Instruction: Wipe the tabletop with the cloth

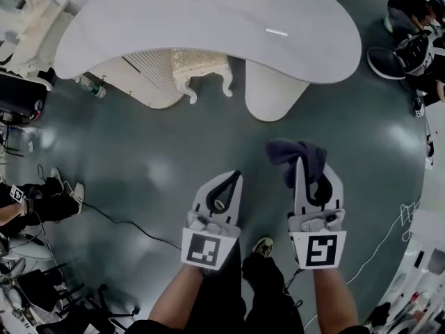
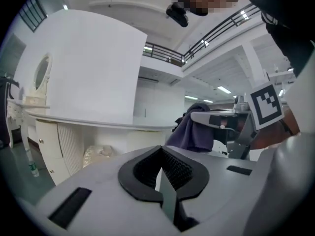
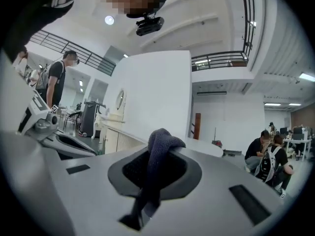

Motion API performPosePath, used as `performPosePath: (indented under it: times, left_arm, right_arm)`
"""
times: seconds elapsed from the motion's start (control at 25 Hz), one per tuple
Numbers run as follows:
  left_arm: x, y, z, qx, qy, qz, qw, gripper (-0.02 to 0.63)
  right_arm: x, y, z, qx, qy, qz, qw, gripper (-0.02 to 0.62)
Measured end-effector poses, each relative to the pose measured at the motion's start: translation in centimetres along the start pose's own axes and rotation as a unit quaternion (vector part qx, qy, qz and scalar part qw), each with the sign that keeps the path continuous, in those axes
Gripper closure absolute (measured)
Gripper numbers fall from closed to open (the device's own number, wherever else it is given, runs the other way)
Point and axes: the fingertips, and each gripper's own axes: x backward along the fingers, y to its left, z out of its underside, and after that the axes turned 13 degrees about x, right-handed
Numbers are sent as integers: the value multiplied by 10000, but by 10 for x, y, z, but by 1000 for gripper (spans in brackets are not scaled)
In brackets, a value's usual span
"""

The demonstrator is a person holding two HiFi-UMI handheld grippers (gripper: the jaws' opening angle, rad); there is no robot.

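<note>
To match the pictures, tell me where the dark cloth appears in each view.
Head view: cloth right of centre, at the right gripper tip.
Left gripper view: cloth right of centre, draped on that gripper.
Right gripper view: cloth at centre, clamped between the jaws.
Shared landmark: the white table beyond it.

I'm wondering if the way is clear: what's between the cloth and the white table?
In the head view, only bare floor separates the cloth, clamped in the right gripper, from the table.
</note>
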Motion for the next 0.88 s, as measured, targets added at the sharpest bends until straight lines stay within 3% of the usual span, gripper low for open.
performPosePath:
  times: [0.16, 0.4, 0.52, 0.72, 0.88]
  left_arm:
    - [35, -51, -54, 56, -116, -140, 9998, 600]
    - [66, -136, -140, -185, -205, 158, 9995, 598]
    - [87, -162, -160, -261, -114, 185, 9994, 598]
    - [107, -195, -175, -829, 32, 219, 9963, 598]
    - [120, -212, -176, -775, 44, 219, 9967, 598]
  right_arm:
    - [52, -21, -73, -58, -140, -26, 9999, 569]
    - [113, -69, -152, -136, -185, 71, 9997, 569]
    - [141, -80, -177, -139, -285, 142, 9994, 569]
    - [180, -84, -199, -440, -227, 165, 9986, 569]
    - [202, -77, -214, -347, -274, 133, 9989, 569]
